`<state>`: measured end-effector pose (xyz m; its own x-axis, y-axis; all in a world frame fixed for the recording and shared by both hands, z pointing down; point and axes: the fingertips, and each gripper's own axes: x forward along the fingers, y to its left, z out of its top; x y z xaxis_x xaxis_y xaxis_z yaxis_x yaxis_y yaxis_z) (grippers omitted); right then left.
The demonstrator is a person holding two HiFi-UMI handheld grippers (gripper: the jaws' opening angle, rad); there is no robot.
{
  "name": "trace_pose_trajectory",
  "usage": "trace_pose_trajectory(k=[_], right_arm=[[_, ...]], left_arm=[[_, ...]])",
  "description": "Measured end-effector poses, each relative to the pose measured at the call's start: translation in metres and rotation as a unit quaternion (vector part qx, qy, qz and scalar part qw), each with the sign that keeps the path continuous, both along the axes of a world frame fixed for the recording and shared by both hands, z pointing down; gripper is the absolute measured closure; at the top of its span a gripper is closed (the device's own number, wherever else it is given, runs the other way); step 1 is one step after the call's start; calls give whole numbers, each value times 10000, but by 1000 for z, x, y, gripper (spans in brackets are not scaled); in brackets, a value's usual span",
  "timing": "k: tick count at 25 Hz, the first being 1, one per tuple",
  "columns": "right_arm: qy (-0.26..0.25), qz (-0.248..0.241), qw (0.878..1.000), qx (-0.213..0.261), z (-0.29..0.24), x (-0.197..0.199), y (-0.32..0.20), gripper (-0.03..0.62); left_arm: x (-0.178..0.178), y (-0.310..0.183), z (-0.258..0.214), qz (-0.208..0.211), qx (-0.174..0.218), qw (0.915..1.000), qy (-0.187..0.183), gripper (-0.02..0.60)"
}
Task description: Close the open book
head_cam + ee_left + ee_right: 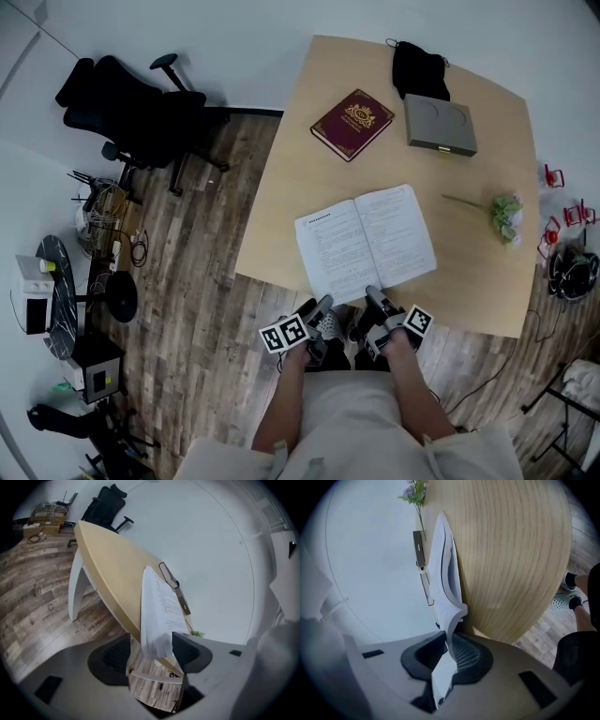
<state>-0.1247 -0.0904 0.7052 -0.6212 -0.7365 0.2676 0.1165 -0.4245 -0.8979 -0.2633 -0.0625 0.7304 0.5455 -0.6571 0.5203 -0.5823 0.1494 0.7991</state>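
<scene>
The open book [366, 239] lies flat with white printed pages up, near the front edge of the wooden table [300, 178]. My left gripper [322, 307] is at the book's near left corner. In the left gripper view its jaws [152, 653] stand wide open around the book's page edge [157, 616], and the pads do not press on it. My right gripper [375, 298] is at the near edge by the spine. The right gripper view shows it [449, 656] shut on a few lifted pages of the book [443, 569].
A closed red book [352, 122], a grey box [439, 124] and a black pouch [419, 67] lie at the table's far side. A flower sprig [502, 214] rests to the right. A black office chair [141, 108] stands at the left on the wooden floor.
</scene>
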Motion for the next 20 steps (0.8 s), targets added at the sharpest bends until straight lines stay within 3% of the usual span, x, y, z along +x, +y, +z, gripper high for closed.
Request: trace_pose_trajectory(k=[3,8,14,20], right_arm=[[108,-17,9999,-36,3,2,1,536],[312,-60,9995,-64,6,5,3,530],[523,-177,9985,-10,8,6,5,514],[323,-1013,9943,-32,8,-26,32,340]], left_arm=[[10,-2,1,308,-81,9994,-135,323],[8,2,-10,517,-2,9983,-285,479],[6,-2,-26,409,193,9989,-109,511],[5,-7,-40,541,421,9973,-276,511]])
